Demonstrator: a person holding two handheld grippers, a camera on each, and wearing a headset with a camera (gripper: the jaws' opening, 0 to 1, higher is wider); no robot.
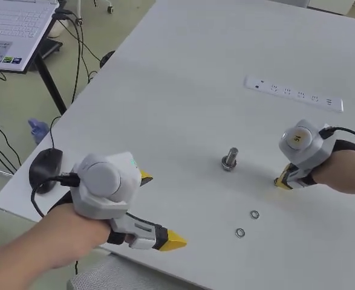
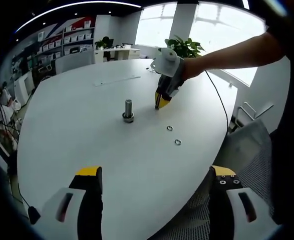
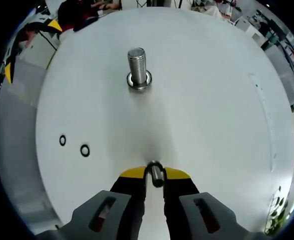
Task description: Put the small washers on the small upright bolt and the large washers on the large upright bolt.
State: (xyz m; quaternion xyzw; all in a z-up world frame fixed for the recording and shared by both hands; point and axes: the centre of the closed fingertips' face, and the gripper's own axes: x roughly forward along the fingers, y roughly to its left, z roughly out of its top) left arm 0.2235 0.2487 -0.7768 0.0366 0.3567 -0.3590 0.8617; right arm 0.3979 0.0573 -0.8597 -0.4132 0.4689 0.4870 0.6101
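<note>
**Right gripper (image 3: pixel 155 176) pinches a small metal stub; washers wait**

Left gripper (image 1: pixel 159 209), nearest the person, hangs with its jaws wide apart, holding nothing. Further out, a small washer (image 1: pixel 240 232) and a second washer (image 1: pixel 254 214) lie loose on the table (image 1: pixel 183 90), so most of the job looks undone. Beyond them stands the large bolt (image 1: pixel 229 160). The right gripper view reveals what the head view hides. The stub (image 3: pixel 155 170), probably the small bolt, is clamped between the tips, and a ring, perhaps a washer, sits at the large bolt's base.

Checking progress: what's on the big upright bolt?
The bolt shows bare thread; a metal collar rings its base, washer or head unclear. Two washers lie loose on the table.
</note>
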